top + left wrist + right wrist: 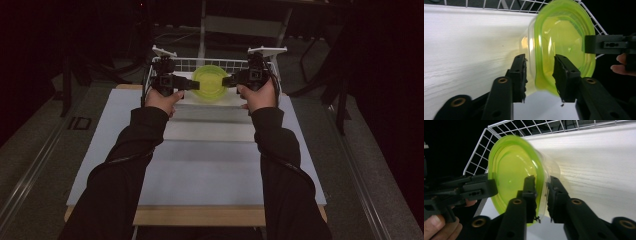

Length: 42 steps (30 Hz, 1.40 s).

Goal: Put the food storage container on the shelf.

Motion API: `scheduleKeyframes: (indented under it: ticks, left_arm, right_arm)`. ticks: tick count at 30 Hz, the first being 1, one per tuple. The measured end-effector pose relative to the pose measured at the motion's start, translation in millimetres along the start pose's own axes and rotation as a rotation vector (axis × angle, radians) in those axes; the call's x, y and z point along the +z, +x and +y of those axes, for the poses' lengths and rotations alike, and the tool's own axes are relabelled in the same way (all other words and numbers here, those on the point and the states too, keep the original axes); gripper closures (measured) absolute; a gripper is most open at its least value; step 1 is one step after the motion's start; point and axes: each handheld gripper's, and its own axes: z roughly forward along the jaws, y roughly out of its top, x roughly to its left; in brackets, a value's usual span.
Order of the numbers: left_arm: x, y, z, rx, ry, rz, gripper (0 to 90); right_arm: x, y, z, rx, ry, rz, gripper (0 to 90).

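Container rim between both tools

Table: white top over wood edge. White wire basket sits on it at 12 o'clock, far edge.

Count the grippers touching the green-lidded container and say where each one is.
2. The left gripper has its fingers on the left rim of the container; the right gripper has its fingers on the right rim.

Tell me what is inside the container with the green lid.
Through the translucent green lid and clear container wall nothing is visible inside; blur and the green tint could hide small contents.
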Motion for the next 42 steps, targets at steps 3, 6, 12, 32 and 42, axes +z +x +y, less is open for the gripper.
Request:
scheduleKeyframes:
  ticks: [3, 6, 12, 32, 42]
  left_arm:
    - [1.4, 0.6, 0.0, 0.004, -0.008, -0.001, 57.3]
    - [2.2, 0.4, 0.8, 0.005, -0.022, 0.004, 53.3]
    - [2.5, -1.7, 2.4, 0.008, -0.041, -0.032, 48.3]
    - [-37.9, -4.2, -11.9, 0.107, -0.149, -0.079, 37.0]
    - [-46.3, -8.6, -47.2, 0.256, -0.225, -0.145, 8.1]
  right_arm:
    - [1.4, -1.7, 1.3, 0.002, -0.018, -0.003, 69.4]
    - [4.6, -1.5, 2.3, -0.023, -0.021, -0.009, 63.1]
    - [4.5, -2.5, 3.2, -0.057, -0.091, 0.014, 51.3]
    - [-16.6, 7.7, -20.8, -0.178, -0.093, 0.001, 41.9]
    - [-8.7, 11.5, -56.9, -0.282, -0.065, 0.014, 43.5]
